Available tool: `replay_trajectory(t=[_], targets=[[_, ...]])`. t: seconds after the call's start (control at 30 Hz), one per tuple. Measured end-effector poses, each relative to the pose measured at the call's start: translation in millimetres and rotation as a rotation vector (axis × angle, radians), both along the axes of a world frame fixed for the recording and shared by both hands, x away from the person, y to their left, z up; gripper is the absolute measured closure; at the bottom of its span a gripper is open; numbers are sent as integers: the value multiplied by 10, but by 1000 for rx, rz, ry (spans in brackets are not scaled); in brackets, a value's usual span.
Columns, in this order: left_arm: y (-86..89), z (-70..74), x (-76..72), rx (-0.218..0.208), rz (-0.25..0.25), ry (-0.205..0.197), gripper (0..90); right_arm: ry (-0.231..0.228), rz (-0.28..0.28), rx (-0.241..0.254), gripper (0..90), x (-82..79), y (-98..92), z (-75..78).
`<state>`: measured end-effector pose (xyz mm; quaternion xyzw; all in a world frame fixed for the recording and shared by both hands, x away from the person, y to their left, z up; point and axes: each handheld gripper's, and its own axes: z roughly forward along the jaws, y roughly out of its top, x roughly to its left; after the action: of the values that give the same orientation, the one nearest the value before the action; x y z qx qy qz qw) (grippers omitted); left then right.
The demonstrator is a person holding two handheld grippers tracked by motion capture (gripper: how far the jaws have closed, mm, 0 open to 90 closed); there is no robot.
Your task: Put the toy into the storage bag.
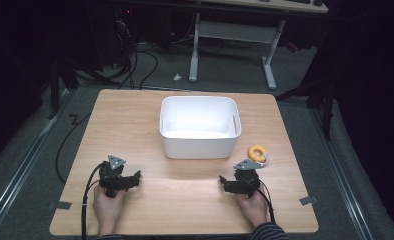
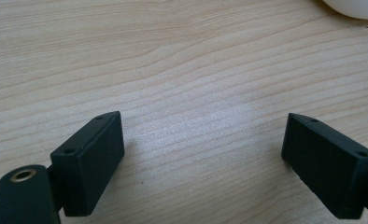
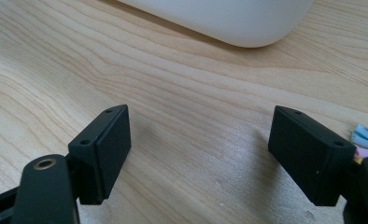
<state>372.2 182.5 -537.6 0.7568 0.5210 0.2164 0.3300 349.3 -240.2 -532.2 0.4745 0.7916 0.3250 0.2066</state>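
A white plastic bin [image 1: 200, 131] stands empty at the middle of the wooden table [image 1: 130, 120]. A yellow ring [image 1: 257, 152] lies on pale pastel pieces just right of the bin's front corner. My left gripper [image 1: 135, 178] rests on the table at the front left with its jaws pointing right. It is open [image 2: 203, 126] over bare wood, and the bin's corner [image 2: 355, 7] sits far off. My right gripper [image 1: 223, 183] rests at the front right, pointing left and open [image 3: 201, 119]. Beyond it are the bin [image 3: 229, 18] and the blue and pink pieces [image 3: 366, 137].
A hand holds each gripper from the table's near edge. Tape marks [image 1: 308, 200] sit at the front corners. Beyond the table are a grey floor with cables [image 1: 135, 65] and a desk's white legs [image 1: 269, 70]. Bare wood lies between the two grippers.
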Motion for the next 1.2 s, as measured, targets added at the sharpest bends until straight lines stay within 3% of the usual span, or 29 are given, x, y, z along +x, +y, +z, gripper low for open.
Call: replay_trajectory(t=[1.07, 1.2], targets=[[-4, 0, -11, 0, -4, -1, 132, 4, -14, 2, 209, -8, 12, 2], [-4, 0, -12, 0, -5, -1, 132, -5, -32, 1, 255, -21, 11, 4]])
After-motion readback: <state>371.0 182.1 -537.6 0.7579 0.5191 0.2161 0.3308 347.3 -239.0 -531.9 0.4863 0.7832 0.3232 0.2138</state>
